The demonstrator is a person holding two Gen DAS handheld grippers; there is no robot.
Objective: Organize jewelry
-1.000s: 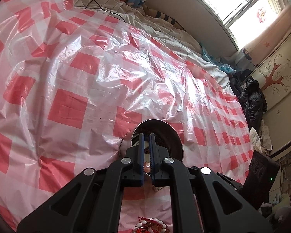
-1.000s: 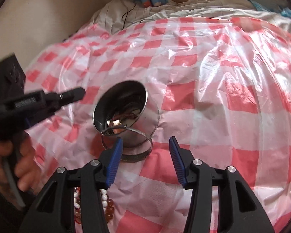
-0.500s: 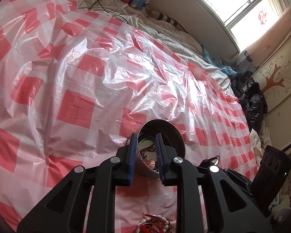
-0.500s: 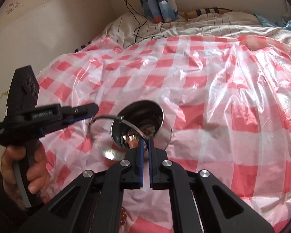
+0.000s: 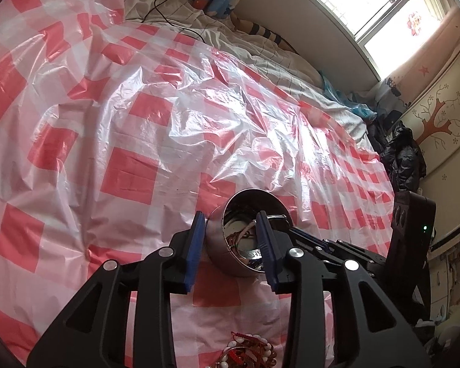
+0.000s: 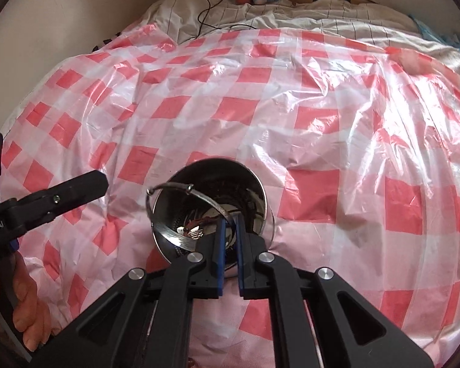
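A: Where's the jewelry sitting?

B: Most of it is in the steel cup (image 5: 230, 245), which stands on the red-and-white checked plastic sheet (image 5: 132, 171) spread over the bed. There are small pieces at the bottom of the cup. A beaded bracelet (image 5: 248, 349) with red and white beads lies on the sheet nearer the camera, apart from the cup.

A: What is the left gripper (image 5: 230, 239) doing?

B: Its blue fingers (image 5: 194, 245) have just been opening and now stand apart, one outside the cup's wall and one over its mouth. The wall is between them, but the pads do not press on it, so the cup is released.

A: And the right gripper (image 6: 229, 239)?

B: It points down at the cup's near rim. A thin metal bangle (image 6: 181, 188) arcs across the mouth of the cup, and one end of it runs down to the tips of the fingers (image 6: 219, 245). These have just been opening and a narrow gap shows between them. Whether they are gripping the bangle's end, I cannot tell.

A: Anything else nearby?

B: A black cable (image 6: 208, 6) trails over the striped bedding beyond the sheet.
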